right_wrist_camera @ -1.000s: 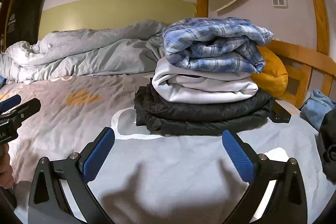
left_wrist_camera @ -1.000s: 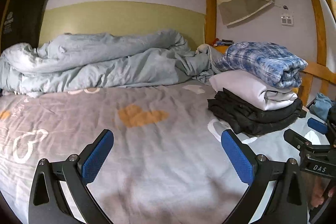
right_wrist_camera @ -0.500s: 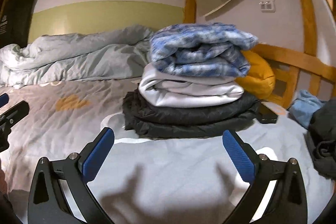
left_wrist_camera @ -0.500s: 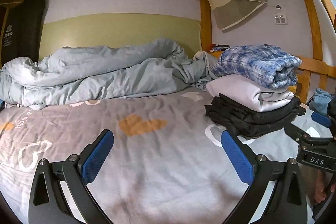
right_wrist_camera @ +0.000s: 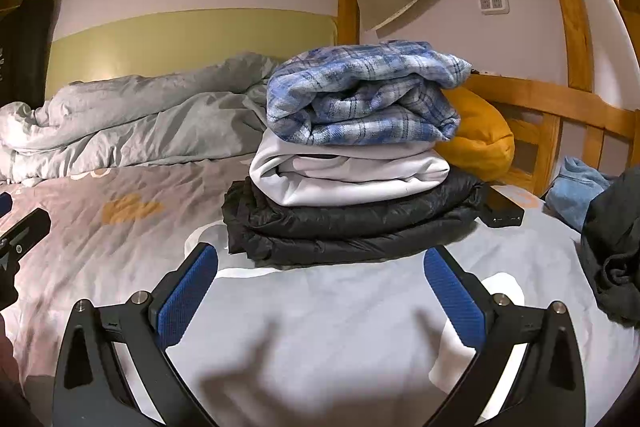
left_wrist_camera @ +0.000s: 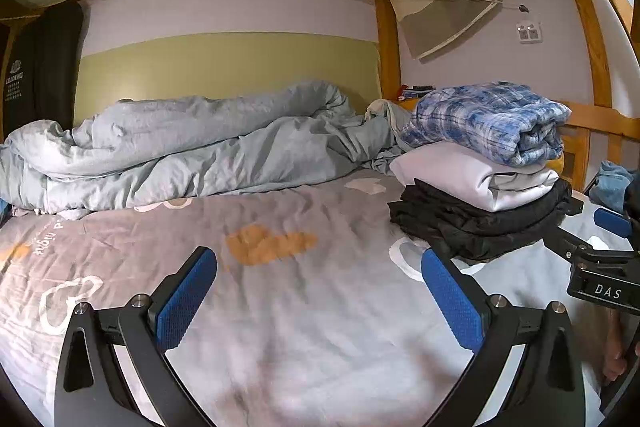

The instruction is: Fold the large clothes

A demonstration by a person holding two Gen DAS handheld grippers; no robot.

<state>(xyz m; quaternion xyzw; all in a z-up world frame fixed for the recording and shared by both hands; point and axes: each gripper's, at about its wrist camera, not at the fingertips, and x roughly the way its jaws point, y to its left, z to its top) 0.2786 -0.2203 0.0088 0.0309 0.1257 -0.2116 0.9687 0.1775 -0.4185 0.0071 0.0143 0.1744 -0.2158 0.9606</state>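
A stack of three folded clothes sits on the bed: a blue plaid garment (right_wrist_camera: 364,95) on top, a white one (right_wrist_camera: 348,171) under it and a black puffy jacket (right_wrist_camera: 348,223) at the bottom. The same stack (left_wrist_camera: 480,167) shows at the right of the left wrist view. My right gripper (right_wrist_camera: 320,291) hovers open just in front of the stack, holding nothing. My left gripper (left_wrist_camera: 318,295) is open and empty over the bare sheet, left of the stack. A dark crumpled garment (right_wrist_camera: 616,247) lies at the right edge, unfolded.
A rumpled light-blue duvet (left_wrist_camera: 192,147) lies along the back wall. A yellow pillow (right_wrist_camera: 480,139), a black box (right_wrist_camera: 504,211) and a blue cloth (right_wrist_camera: 576,191) sit near the wooden rail (right_wrist_camera: 560,103) on the right. The patterned sheet (left_wrist_camera: 280,287) covers the mattress.
Both grippers have drawn back and tilted a little: the stack sits slightly lower and further left in the views. Nothing was taken hold of or let go.
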